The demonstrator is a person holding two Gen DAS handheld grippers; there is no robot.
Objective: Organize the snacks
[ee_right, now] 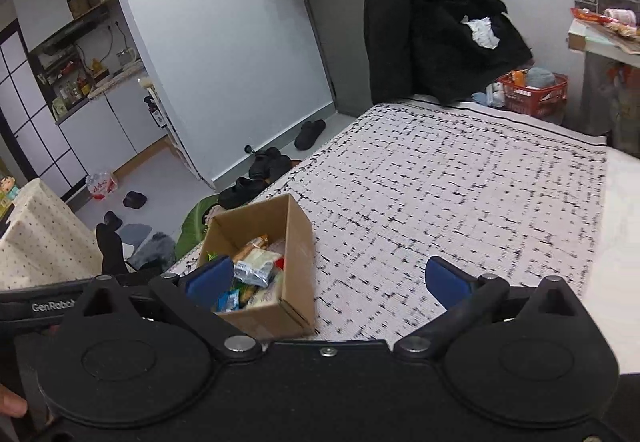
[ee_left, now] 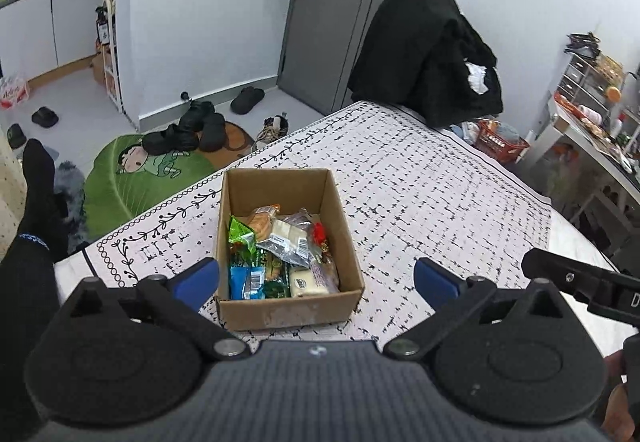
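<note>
A cardboard box (ee_left: 288, 242) sits on a table covered by a white cloth (ee_left: 440, 201) with a black dashed pattern, close to the near-left corner of the cloth and just inside its left edge. The box is open at the top and holds a heap of wrapped snacks (ee_left: 280, 254): a green packet, a blue one, a clear wrapper with biscuits, a pale block at the near wall.

The left gripper (ee_left: 316, 280) hovers above the near edge of the table, its blue fingers (ee_left: 198, 278) spread wide to either side of the box's near wall, grasping nothing and touching nothing. The right gripper (ee_right: 330, 278) hangs just to the right of the box, its fingers likewise released and wide apart, one blue pad (ee_right: 212, 276) showing in front of the box's near-left part and the other over bare cloth. Part of the right gripper's black body shows at the right border of the left wrist view.

The rest of the cloth carries nothing. At the far edge a black coat (ee_left: 428, 53) hangs over a chair. Beyond it stand a grey door (ee_left: 340, 9) and a red basket (ee_right: 534, 91). On the floor left of the table lie a green mat (ee_left: 152, 169) and several black shoes (ee_left: 188, 129).
</note>
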